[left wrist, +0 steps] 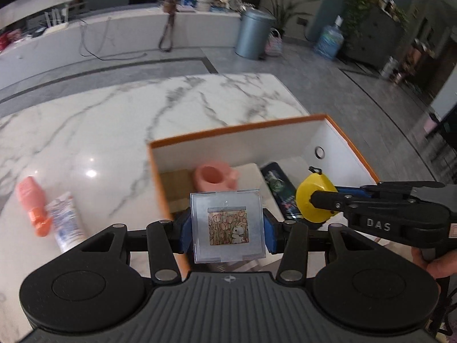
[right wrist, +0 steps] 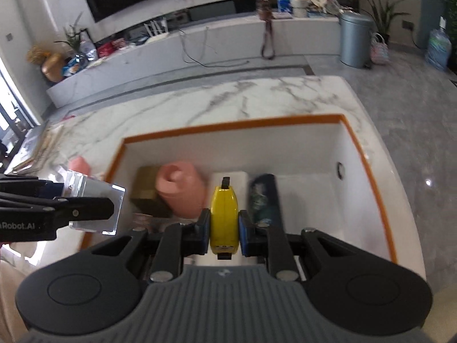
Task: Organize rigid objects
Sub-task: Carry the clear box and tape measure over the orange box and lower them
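My left gripper (left wrist: 227,228) is shut on a clear acrylic block with a rabbit picture (left wrist: 227,225) and holds it above the near left corner of the orange-rimmed white box (left wrist: 237,127). The block also shows in the right wrist view (right wrist: 94,200). My right gripper (right wrist: 224,228) is shut on a yellow tape measure (right wrist: 224,217) over the box (right wrist: 228,125); the tape measure shows in the left wrist view too (left wrist: 310,200). Inside the box lie a pink cup (left wrist: 215,175), a dark flat case (left wrist: 278,188), a white pad and a brown block (right wrist: 144,188).
An orange-pink bottle (left wrist: 31,204) and a white tube (left wrist: 64,220) lie on the marble table (left wrist: 114,114) left of the box. Beyond the table's far edge are the floor, a grey bin (left wrist: 254,33) and a low white bench.
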The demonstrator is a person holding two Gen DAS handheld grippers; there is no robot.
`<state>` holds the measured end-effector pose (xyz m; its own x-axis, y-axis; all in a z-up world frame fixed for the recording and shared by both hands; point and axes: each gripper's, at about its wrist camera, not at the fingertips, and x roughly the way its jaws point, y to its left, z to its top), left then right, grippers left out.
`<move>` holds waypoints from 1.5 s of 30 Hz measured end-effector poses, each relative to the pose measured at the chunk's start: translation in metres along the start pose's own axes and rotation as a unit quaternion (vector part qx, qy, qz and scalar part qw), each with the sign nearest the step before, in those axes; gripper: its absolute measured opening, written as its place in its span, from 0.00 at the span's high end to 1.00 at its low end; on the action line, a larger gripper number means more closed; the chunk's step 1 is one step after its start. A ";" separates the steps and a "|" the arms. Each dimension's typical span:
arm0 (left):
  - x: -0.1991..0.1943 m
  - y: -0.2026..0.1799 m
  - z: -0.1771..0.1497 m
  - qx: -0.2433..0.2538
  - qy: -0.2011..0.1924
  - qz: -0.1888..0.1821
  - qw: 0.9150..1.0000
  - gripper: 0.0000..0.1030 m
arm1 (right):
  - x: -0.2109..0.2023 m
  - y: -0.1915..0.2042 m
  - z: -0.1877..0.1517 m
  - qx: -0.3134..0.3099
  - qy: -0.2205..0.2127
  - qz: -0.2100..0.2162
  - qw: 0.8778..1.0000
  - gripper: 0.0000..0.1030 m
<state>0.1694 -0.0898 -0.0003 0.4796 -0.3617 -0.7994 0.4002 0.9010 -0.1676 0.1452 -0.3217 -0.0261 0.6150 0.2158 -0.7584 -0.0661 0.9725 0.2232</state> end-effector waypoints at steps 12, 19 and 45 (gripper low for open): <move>0.058 -0.037 0.005 0.020 0.044 -0.040 0.998 0.47 | 0.019 -0.054 -0.009 0.022 0.034 -0.066 0.997 0.82; 0.091 -0.045 0.031 0.003 0.052 -0.065 0.997 0.47 | 0.049 -0.062 0.016 -0.024 0.066 -0.072 0.995 0.82; 0.169 -0.092 0.071 0.052 0.069 -0.084 0.993 0.50 | 0.079 -0.047 0.017 -0.204 0.154 -0.037 0.966 0.83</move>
<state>0.2690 -0.2512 -0.0791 0.2910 -0.4616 -0.8380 0.5473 0.7987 -0.2499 0.2097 -0.3515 -0.0859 0.3710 0.0985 -0.9234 -0.3732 0.9264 -0.0511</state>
